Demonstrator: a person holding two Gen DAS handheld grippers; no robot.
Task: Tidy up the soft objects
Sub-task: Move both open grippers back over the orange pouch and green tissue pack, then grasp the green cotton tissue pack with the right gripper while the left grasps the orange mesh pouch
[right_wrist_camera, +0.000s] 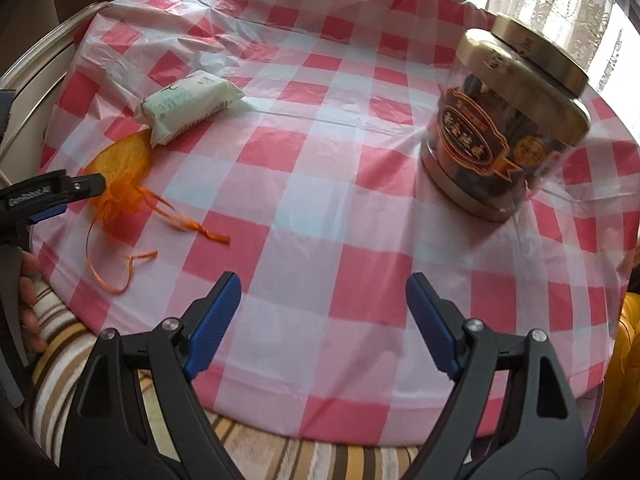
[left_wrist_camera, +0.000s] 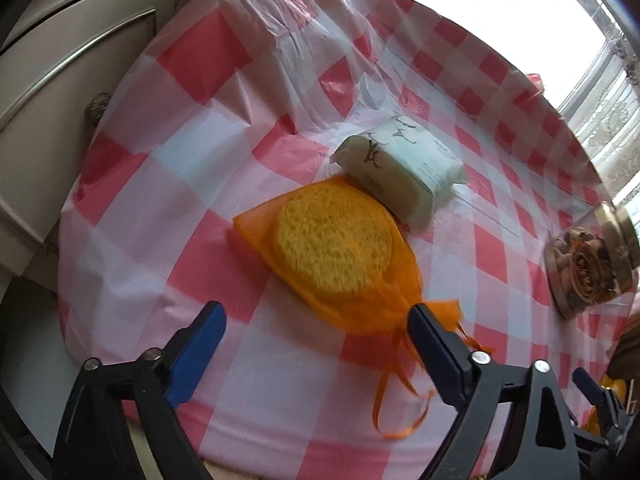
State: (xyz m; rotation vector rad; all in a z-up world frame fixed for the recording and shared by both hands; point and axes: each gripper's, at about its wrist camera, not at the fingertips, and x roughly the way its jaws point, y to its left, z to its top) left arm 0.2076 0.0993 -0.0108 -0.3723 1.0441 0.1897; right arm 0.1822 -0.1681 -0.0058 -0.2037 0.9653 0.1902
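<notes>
A: Since the soft things come first: item one, a round yellow sponge inside a sheer orange drawstring pouch (left_wrist_camera: 336,240), lying flat on the red-and-white checked plastic tabletop (left_wrist_camera: 168,208), near its front left part. Thin orange ribbon ties (right_wrist_camera: 120,272) trail loose from the gathered neck toward the front edge.

B: Item two?

A: A soft pale-green wrapped tissue pack (left_wrist_camera: 404,168), just behind the pouch, one end lying over or against the pouch's edge; which, I cannot tell.

B: Claws?

A: The left claw (left_wrist_camera: 316,320) stands wide, empty, pointing steeply down. Its jaws flank the neck end of the pouch, and the right-hand blue pad (left_wrist_camera: 436,352) sits over the gathered fabric; contact is uncertain. The right claw (right_wrist_camera: 324,300) is also wide and empty, over bare cloth in the middle front, well apart from both soft items.

B: Anything else listed?

A: A clear plastic jar with a gold lid and dark contents (right_wrist_camera: 504,128), standing toward the right rear.

B: Risks?

A: By my judgement, three. Closing on the neck alone may catch only fabric, so the sponge swings or drags the tissue pack with it. The ribbons may snag on a jaw. The slick, wrinkled cover may bunch if a pad presses down.
</notes>
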